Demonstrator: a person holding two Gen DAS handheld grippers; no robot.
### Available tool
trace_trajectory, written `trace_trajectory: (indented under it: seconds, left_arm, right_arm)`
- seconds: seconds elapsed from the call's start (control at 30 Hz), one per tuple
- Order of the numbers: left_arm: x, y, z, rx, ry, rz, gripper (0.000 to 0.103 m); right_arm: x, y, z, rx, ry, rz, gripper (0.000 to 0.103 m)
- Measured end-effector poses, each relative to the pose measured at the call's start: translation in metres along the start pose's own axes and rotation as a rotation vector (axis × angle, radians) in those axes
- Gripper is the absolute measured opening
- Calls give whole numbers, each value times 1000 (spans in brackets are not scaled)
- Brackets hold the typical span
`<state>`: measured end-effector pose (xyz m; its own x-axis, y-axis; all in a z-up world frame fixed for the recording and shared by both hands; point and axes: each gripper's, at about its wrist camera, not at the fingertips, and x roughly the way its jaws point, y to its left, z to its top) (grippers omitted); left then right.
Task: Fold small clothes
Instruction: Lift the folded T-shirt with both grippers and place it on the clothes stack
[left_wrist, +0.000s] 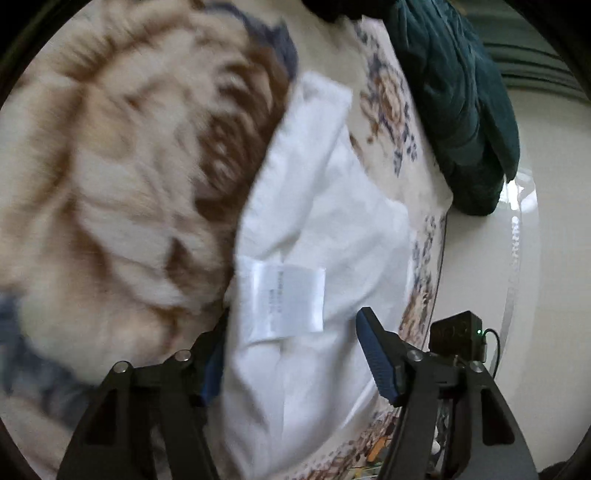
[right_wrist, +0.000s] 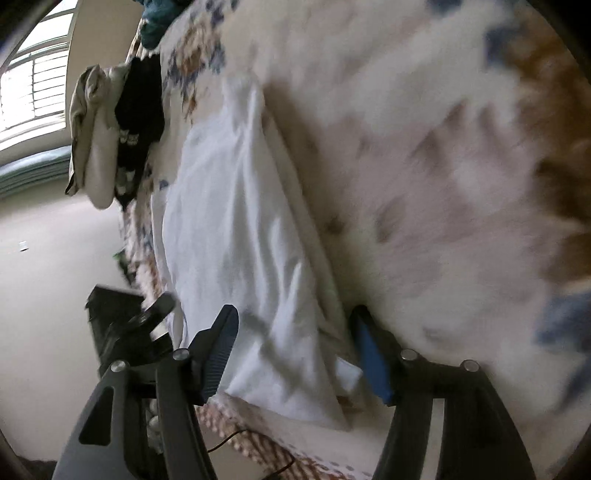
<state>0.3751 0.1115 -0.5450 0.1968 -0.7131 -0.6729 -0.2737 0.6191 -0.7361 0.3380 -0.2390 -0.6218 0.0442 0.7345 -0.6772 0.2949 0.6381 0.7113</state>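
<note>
White cotton, a small garment (left_wrist: 317, 236), lying along the edge of the bed (left_wrist: 122, 155) nearest the floor, on a patterned bedspread in cream, brown and blue. Already doubled over lengthwise, by the look of it: a long narrow band with a soft fold line running down it and a care label (left_wrist: 282, 301) turned uppermost at one end (a sign that an inner face now shows). Seen from the right wrist view as the same band (right_wrist: 236, 229), its near end bunched and creased rather than squared off.

Left gripper (left_wrist: 291, 354) poised over the label end, jaws apart, cloth lying between the blue pads but not pinched. Right gripper (right_wrist: 295, 354) likewise over the other end, jaws apart, straddling the fabric with nothing clamped. No grip on anything at this moment.

Judged roughly halfway for this piece: one lengthwise fold apparently made, a crosswise fold and some smoothing probably left. Wrinkles near the right end likely to need flattening first.

Further along the same bed edge, a beige garment (right_wrist: 92, 122) and a black printed one (right_wrist: 138, 122) draped over the side, and a dark teal one (left_wrist: 458, 110) heaped towards the far corner. Unclear whether these count as finished or waiting; none looks neatly folded.
</note>
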Motion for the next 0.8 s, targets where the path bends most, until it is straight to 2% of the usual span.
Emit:
trace_trajectory:
  seconds: [0.1,0.13,0.17,0.2,0.27,0.4,0.6,0.8]
  left_arm:
    - [-3,-10,-5,57,-39,14,61]
    - [-7,-14,-8,79,-52,20,47]
    - [-12,-15,-12,99,-61,30,37]
    - [-17,-16,-15,117,-66,32,21]
    - [-27,-20,-19,131,-86,23,17]
    - [-40,-35,-14,146,-121,8,11]
    - [-85,-75,0,208,-171,-28,9]
    - [-137,-127,36,268,-225,-53,9]
  right_arm:
    - [11,0,2,-19,0,46,64]
    - [13,4,1,-40,-7,52,49]
    - [14,9,-1,-60,-13,45,37]
    - [15,13,-3,-79,-12,36,22]
    - [14,22,-6,-97,-35,22,16]
    - [-2,41,-13,-107,-82,21,12]
    - [-35,90,-18,-129,-137,32,11]
    - [-68,180,-1,-201,-186,36,10]
